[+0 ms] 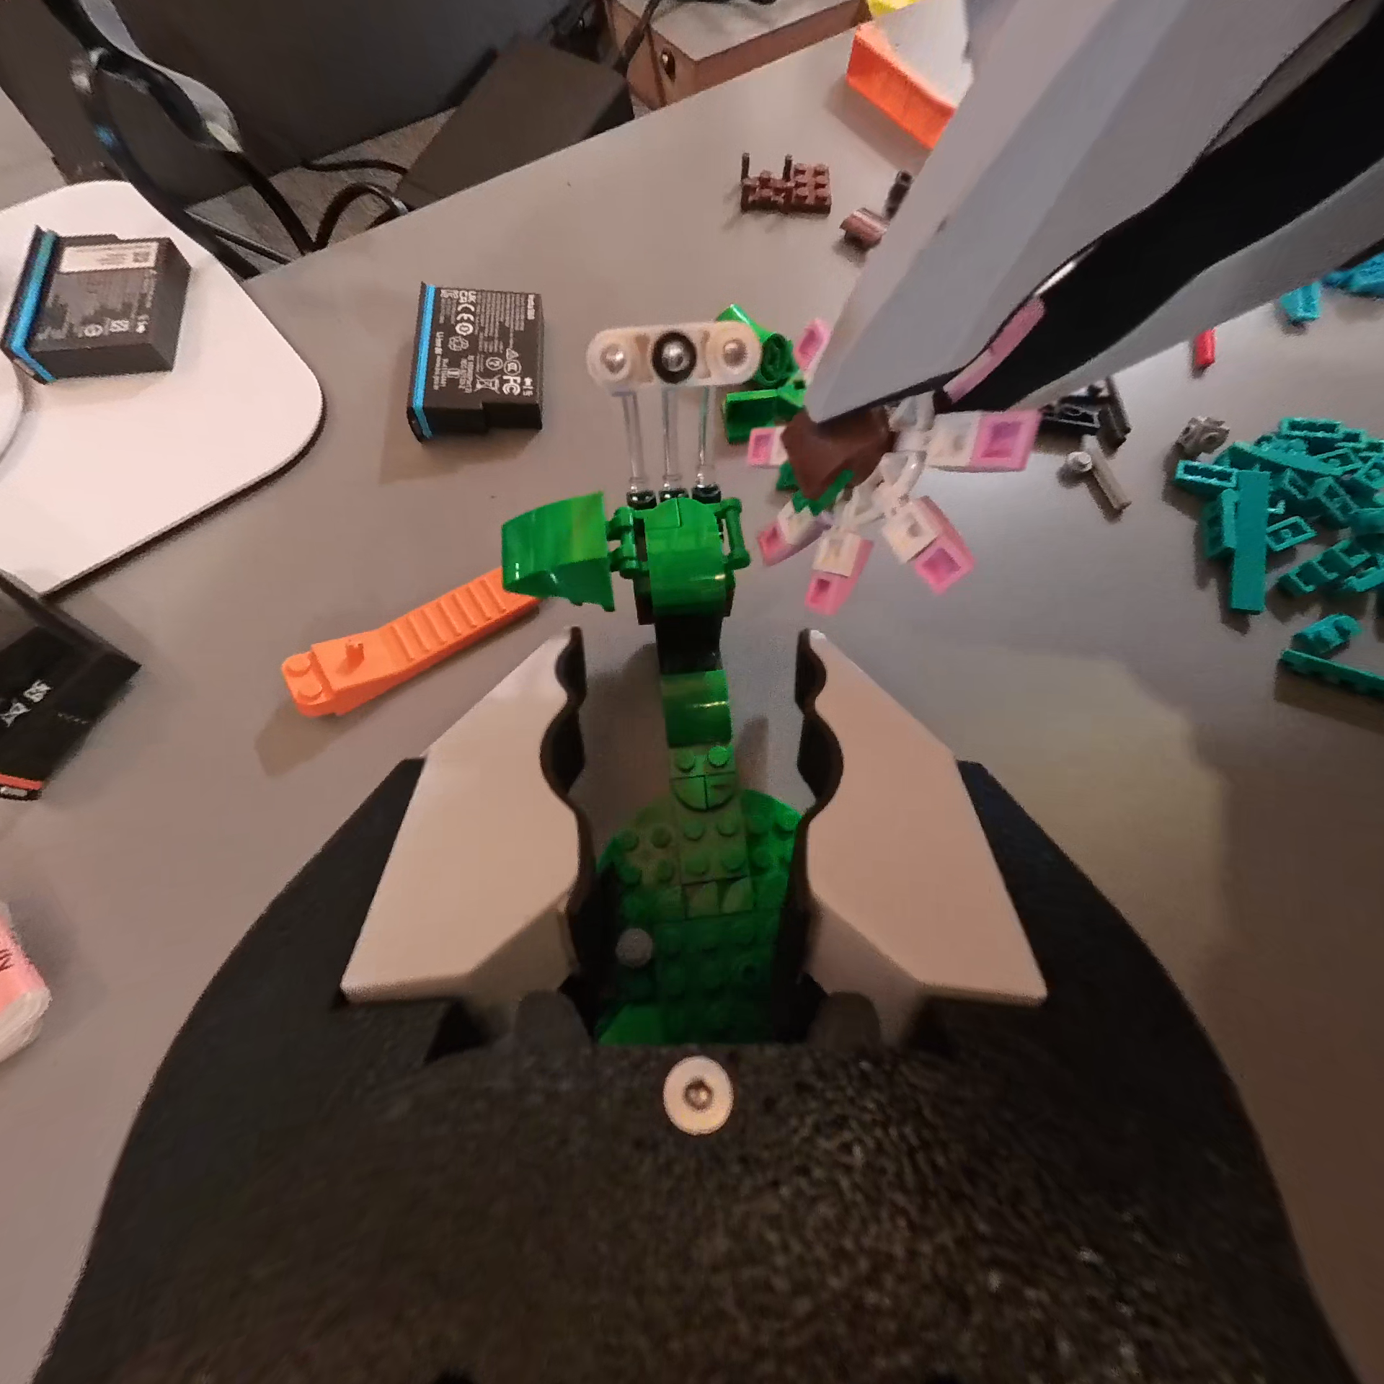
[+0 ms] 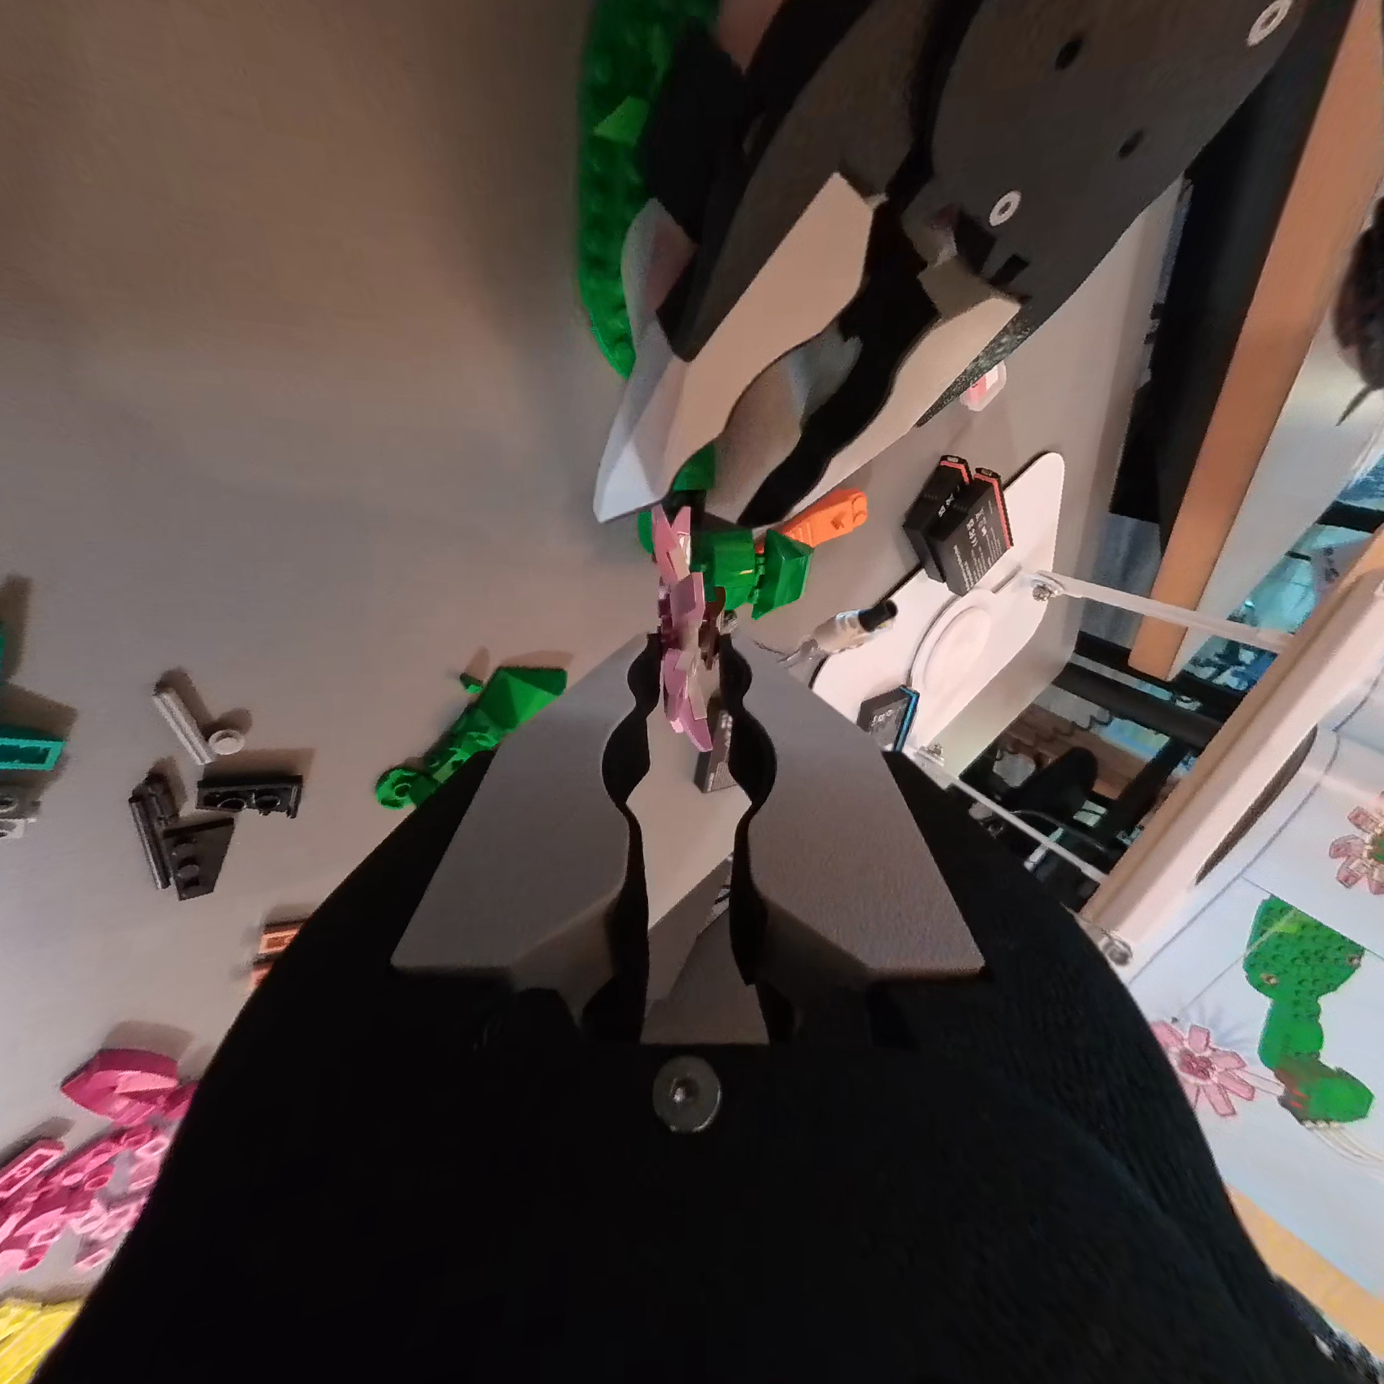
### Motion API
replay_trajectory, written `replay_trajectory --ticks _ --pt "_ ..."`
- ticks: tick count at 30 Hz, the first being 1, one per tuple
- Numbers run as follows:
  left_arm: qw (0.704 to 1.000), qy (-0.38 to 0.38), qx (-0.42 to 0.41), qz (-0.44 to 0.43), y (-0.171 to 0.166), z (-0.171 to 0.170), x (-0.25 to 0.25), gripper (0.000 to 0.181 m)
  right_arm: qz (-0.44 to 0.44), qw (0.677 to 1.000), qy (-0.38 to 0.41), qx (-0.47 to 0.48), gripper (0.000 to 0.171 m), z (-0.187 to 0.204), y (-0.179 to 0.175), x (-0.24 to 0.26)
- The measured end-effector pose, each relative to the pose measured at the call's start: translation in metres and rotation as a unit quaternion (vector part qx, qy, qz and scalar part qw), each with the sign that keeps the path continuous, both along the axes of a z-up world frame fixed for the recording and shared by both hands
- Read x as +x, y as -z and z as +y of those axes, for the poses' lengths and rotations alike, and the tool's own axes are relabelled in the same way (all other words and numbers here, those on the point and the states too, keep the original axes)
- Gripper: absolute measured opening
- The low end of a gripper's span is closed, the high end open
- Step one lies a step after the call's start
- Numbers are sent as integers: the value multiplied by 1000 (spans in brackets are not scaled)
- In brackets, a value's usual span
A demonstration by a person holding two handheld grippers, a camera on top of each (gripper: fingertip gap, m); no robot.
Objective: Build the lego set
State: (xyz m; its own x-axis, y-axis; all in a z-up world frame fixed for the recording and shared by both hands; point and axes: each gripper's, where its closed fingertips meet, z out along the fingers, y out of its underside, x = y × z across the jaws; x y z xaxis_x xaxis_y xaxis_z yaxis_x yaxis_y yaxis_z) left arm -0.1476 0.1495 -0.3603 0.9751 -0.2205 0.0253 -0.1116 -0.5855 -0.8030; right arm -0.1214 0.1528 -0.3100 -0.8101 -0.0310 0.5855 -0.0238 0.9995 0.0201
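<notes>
Grey desk point(image 1: 973, 786) carries everything, so I go from its left side to its right. At the left edge lie black battery blocks point(image 1: 101, 303), one more battery point(image 1: 479, 363) nearer the middle, and an orange brick separator point(image 1: 404, 644), put within reach probably for fixing mistakes.

In the middle the left claw point(image 1: 689, 651) is clamped on the green lego stem point(image 1: 693, 861): the round green base sits deep between its two fingers, and the stem points away from the camera. I think it is held so to keep the model steady and its free top end open for the next part. On that top sit a green leaf point(image 1: 558, 550) and three clear rods with a white plate point(image 1: 670, 356).

Just to the right, the right claw point(image 1: 884, 416) is shut on the pink flower point(image 1: 899, 517), gripping its brown centre, and holds it close beside the stem top; whether they touch I cannot tell. In the right wrist view the petals point(image 2: 685, 674) stand edge-on between the fingertips, probably to press the flower on.

Near the right edge lies a pile of teal bricks point(image 1: 1288, 517), with small grey and black parts point(image 1: 1097, 472) before it.
</notes>
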Motion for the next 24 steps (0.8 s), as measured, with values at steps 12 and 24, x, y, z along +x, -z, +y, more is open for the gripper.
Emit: replay_trajectory --ticks 12,24 --pt "1000 21 -6 4 2 2 4 19 0 1000 7 5 13 -5 -4 2" --pt "999 28 1 16 0 2 7 17 -25 997 58 -47 14 -7 -4 8"
